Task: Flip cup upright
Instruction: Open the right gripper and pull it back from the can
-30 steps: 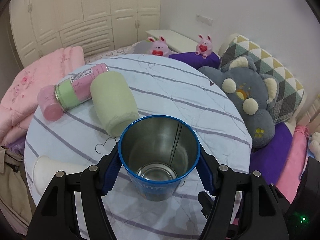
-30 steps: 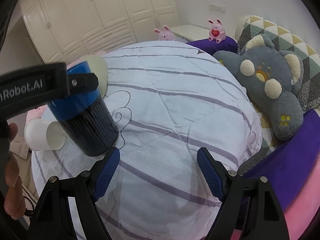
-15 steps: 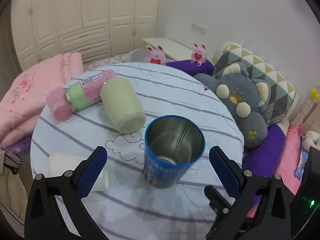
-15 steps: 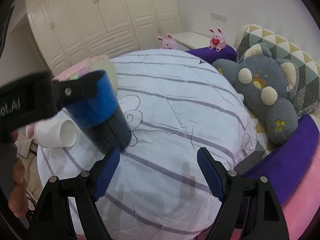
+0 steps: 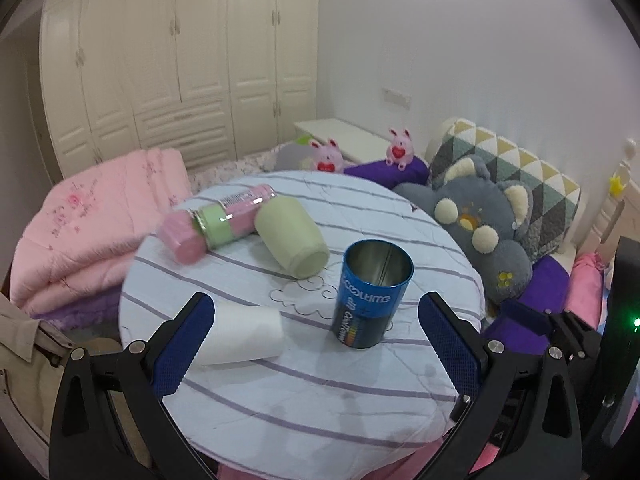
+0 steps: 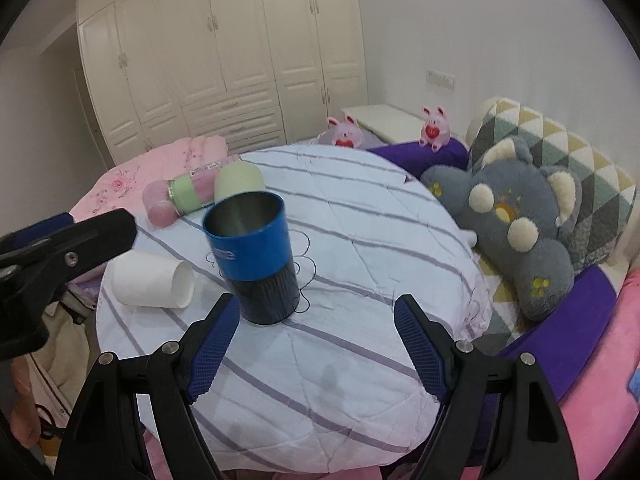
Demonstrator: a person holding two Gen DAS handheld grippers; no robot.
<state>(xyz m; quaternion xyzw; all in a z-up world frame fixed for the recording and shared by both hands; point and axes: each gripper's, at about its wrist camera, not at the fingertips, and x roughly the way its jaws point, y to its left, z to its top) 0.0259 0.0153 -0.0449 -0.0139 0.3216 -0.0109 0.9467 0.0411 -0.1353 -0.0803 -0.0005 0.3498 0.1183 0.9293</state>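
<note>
A blue and black metal cup (image 5: 372, 294) stands upright, mouth up, on the round striped table (image 5: 320, 392); it also shows in the right wrist view (image 6: 256, 256). My left gripper (image 5: 316, 344) is open and empty, drawn back from the cup. My right gripper (image 6: 316, 344) is open and empty, just in front of the cup. A white paper cup (image 5: 240, 334) lies on its side at the left (image 6: 150, 284). A pale green cup (image 5: 292, 236) lies on its side behind (image 6: 239, 178).
A pink bottle with a green band (image 5: 212, 226) lies on the table's far left. A grey plush bear (image 6: 516, 220), patterned pillows and pink bedding (image 5: 92, 224) surround the table. The left gripper's finger (image 6: 60, 248) shows at the left of the right wrist view.
My left gripper opened, let go of the blue cup standing on the table, and pulled back and up. The right gripper also drew back a little.
</note>
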